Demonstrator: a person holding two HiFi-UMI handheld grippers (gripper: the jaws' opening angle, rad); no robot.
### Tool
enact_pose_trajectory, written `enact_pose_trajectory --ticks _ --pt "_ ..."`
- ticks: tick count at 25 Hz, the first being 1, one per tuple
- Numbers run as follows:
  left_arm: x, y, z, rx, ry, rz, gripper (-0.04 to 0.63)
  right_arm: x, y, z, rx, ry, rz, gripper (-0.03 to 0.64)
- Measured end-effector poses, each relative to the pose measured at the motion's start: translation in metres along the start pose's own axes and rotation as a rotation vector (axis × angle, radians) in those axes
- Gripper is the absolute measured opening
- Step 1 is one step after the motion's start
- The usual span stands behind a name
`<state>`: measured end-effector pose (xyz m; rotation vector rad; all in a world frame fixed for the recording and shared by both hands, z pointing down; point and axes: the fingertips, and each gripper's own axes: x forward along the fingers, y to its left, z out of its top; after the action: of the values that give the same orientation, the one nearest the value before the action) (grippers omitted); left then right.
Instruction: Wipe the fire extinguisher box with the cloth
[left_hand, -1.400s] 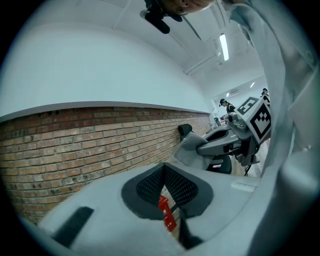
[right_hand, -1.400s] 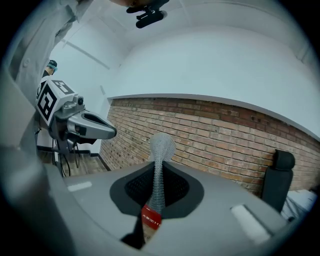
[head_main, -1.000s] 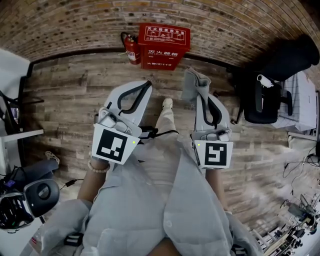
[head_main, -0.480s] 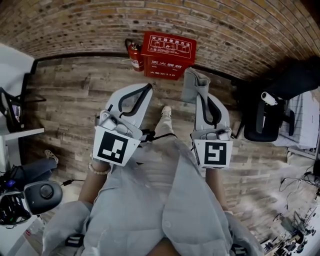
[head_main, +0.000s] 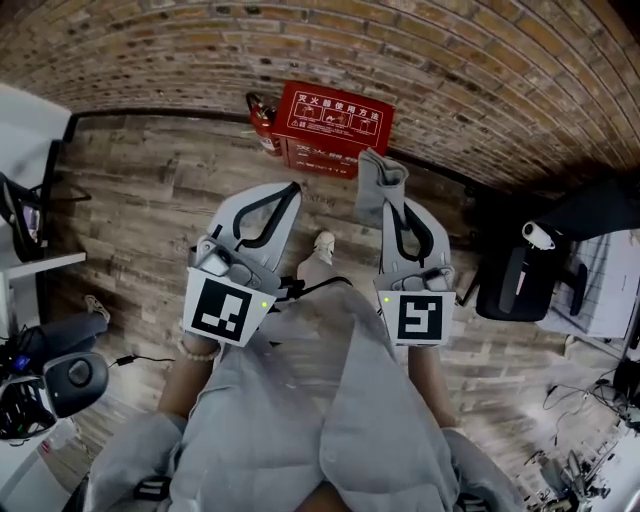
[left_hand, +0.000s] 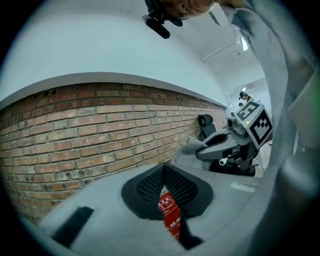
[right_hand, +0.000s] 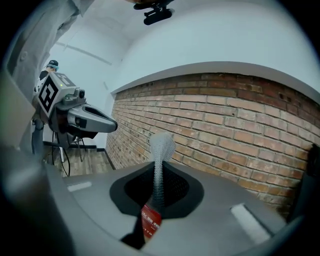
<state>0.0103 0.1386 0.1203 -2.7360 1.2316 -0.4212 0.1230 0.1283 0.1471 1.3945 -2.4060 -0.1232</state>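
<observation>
Cloth (head_main: 378, 178) pinched upright between jaws of right gripper (head_main: 388, 198); left gripper (head_main: 289, 192) jaws together, holding nothing. Fire extinguisher box (head_main: 332, 125) well ahead of both jaws. Risk: cloth slipping free under wiping drag.

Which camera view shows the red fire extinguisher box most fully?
The head view: the whole fire extinguisher box shows, top and front, against the brick wall. Each gripper view gives only a red sliver between its jaws, beside the cloth in the right one.
</observation>
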Motion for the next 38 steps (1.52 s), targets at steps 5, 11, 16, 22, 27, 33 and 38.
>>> enact_pose_trajectory --ticks 5,11,16,22,27,33,38 --pt "0.039 0.013 0.004 -0.023 0.015 0.044 -0.002 0.028 -0.032 -0.003 0.009 0.004 0.047 0.026" --pt "0.066 0.02 0.008 -0.025 0.04 0.083 -0.002 0.046 -0.06 -0.011 0.022 0.007 0.09 0.026" --pt "0.073 0.022 0.008 -0.026 0.071 0.1 -0.002 0.053 -0.066 -0.018 0.025 0.011 0.118 0.026" --pt "0.079 0.025 0.003 -0.029 0.091 0.102 -0.003 0.061 -0.067 -0.033 0.053 0.044 0.129 0.026" --pt "0.085 0.03 -0.006 -0.038 0.094 0.084 -0.003 0.069 -0.062 -0.045 0.051 0.073 0.131 0.026" --pt "0.093 0.042 -0.023 -0.063 0.092 0.07 -0.003 0.08 -0.053 -0.056 0.042 0.104 0.148 0.026" --pt "0.099 0.051 -0.043 -0.079 0.11 0.059 -0.003 0.091 -0.049 -0.067 0.075 0.13 0.131 0.026"
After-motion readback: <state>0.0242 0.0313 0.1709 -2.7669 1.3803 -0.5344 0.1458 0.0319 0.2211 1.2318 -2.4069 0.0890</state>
